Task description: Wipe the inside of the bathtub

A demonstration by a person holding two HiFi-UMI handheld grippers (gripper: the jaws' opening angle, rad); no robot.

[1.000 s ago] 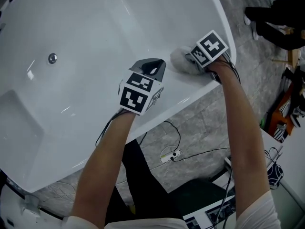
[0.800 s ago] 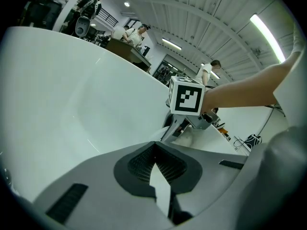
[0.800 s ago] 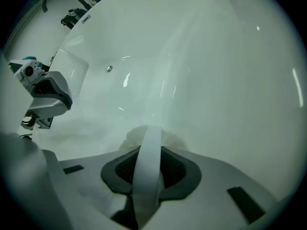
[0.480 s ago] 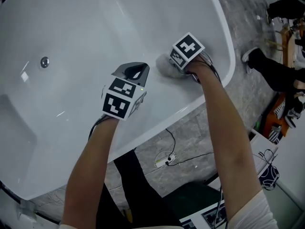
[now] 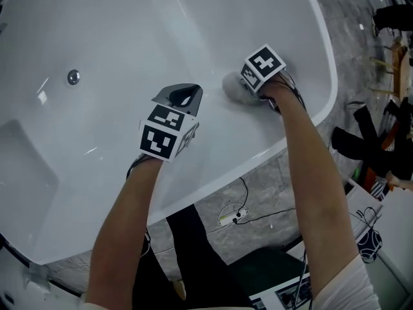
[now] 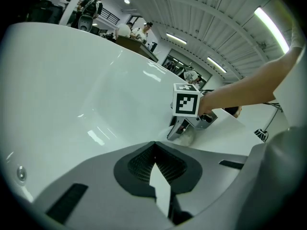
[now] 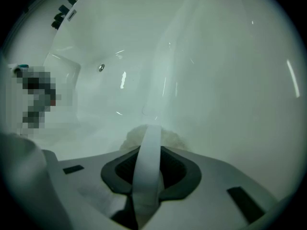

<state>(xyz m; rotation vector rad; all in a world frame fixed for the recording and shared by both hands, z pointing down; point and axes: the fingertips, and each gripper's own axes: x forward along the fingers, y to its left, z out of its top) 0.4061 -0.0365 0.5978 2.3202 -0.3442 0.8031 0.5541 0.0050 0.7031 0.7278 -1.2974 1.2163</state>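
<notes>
Bathtub (image 5: 116,24), glossy white and smoothly curved; fluffy grey cloth (image 5: 230,84) against its right inner wall; small round metal drain (image 5: 73,77) far left. Right gripper (image 5: 250,90), arm outstretched, clamps the cloth; left gripper (image 5: 182,95) hovers beside it, jaws together, empty

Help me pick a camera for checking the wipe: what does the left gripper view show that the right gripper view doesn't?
Only the left gripper view: the right gripper seen from outside with its marker cube, the person's forearm, ceiling lights and people beyond the tub, and the left gripper, jaws together with nothing between them. Only the right gripper view: the right gripper's jaws closed on the grey cloth against the tub wall, and the recessed ledge at the far end. Both: the white bathtub interior.
</notes>
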